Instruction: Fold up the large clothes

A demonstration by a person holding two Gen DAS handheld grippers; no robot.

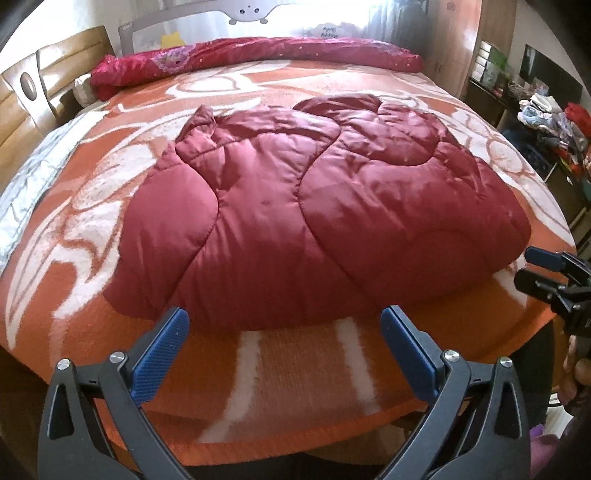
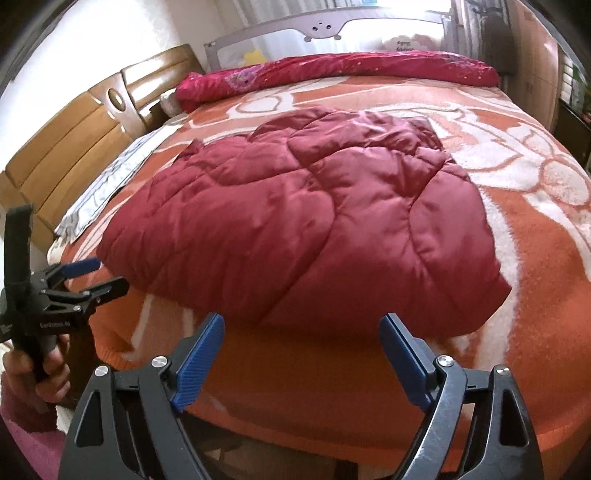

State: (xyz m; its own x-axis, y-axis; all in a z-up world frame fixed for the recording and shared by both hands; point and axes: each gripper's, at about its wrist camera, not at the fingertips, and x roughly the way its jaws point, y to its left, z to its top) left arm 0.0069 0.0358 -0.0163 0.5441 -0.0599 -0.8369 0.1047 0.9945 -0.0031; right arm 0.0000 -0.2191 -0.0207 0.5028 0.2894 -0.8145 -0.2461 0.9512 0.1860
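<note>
A dark red quilted padded garment (image 1: pixel 295 221) lies folded into a thick bundle on the orange and white blanket (image 1: pixel 303 369) of a bed; the right wrist view shows the same garment (image 2: pixel 314 229). My left gripper (image 1: pixel 284 325) hangs open just short of the bundle's near edge, nothing between its blue pads. It shows again at the left in the right wrist view, left gripper (image 2: pixel 99 277), held by a hand. My right gripper (image 2: pixel 301 328) is open too, near the bundle's front edge, empty. The right gripper (image 1: pixel 528 266) appears at the right edge of the left wrist view.
A rolled red floral quilt (image 1: pixel 258 59) lies along the far side of the bed by a grey bed rail (image 2: pixel 332 26). A wooden headboard (image 2: pixel 74 147) stands on the left. A cluttered shelf with clothes (image 1: pixel 554 122) is at the right.
</note>
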